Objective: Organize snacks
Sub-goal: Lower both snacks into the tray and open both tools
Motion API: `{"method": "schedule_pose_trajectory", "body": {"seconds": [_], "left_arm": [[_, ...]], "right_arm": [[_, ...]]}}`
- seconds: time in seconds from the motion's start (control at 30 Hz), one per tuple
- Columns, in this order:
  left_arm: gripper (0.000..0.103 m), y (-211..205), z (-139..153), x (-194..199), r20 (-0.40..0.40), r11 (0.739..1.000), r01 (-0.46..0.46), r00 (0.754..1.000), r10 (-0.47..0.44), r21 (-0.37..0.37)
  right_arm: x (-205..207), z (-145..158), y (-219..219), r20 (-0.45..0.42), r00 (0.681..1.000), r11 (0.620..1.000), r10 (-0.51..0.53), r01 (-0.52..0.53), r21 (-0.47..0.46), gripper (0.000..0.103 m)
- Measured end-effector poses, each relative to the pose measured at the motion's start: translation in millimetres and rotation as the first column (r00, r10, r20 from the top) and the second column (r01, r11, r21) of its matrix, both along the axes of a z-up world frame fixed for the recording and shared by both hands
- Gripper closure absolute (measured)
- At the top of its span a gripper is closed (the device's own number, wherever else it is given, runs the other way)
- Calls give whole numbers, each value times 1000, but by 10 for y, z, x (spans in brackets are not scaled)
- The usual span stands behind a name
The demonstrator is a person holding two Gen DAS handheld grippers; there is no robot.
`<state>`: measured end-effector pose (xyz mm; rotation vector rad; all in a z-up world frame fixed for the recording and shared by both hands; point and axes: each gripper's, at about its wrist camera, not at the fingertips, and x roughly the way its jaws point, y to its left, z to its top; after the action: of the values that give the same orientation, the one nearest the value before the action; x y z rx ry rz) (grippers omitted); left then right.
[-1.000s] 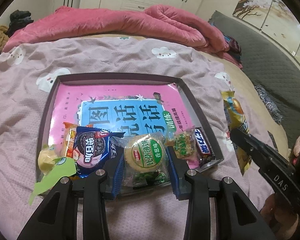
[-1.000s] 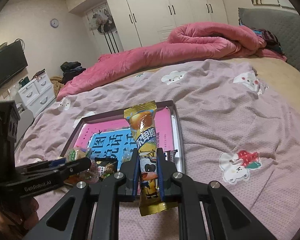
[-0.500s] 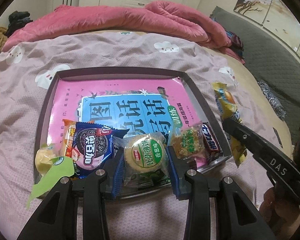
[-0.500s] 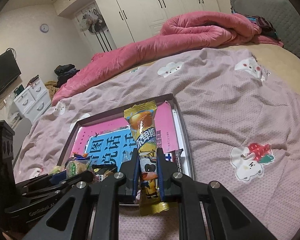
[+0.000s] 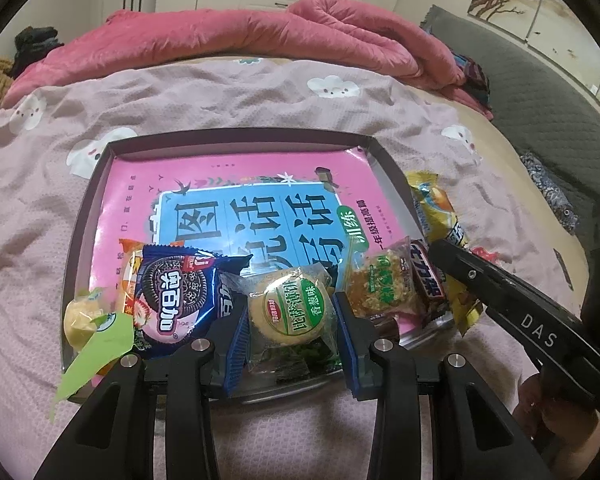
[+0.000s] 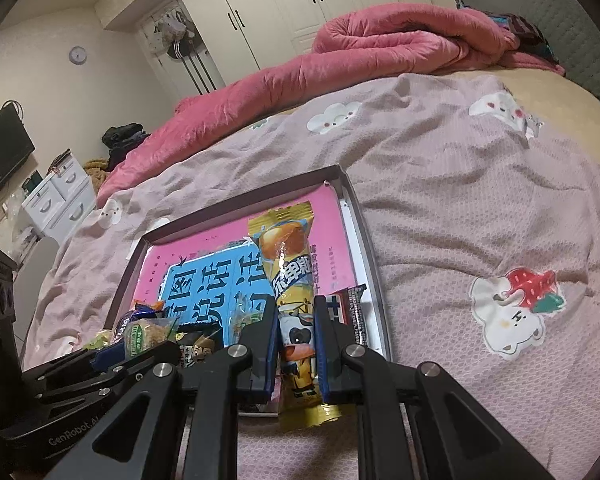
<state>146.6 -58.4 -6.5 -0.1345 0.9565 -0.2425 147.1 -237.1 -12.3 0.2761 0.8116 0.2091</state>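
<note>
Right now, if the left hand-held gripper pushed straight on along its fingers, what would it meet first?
The left hand-held gripper already brackets the round green-labelled biscuit pack. Beyond that pack lies the pink-and-blue book lining the tray, though depth is unclear.

Dim warm indoor light, fisheye-warped edges, sharp.

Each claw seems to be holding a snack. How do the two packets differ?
The round cracker packet is short, clear and green-labelled; the yellow packet is long, narrow and opaque. The cracker packet lies flat in the tray between the left claw's fingers; the yellow one stands tilted, pinched by the right claw. Both are sealed.
</note>
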Motion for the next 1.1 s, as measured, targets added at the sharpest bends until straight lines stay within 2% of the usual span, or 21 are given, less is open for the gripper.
{"method": "schedule_pose_trajectory", "body": {"seconds": [1.1], "left_arm": [[62,-8,-8,18,-10,1000,-5,1000,5,4]], "right_arm": [[39,-73,23,-23,1000,1000,-1,2,10,86]]}}
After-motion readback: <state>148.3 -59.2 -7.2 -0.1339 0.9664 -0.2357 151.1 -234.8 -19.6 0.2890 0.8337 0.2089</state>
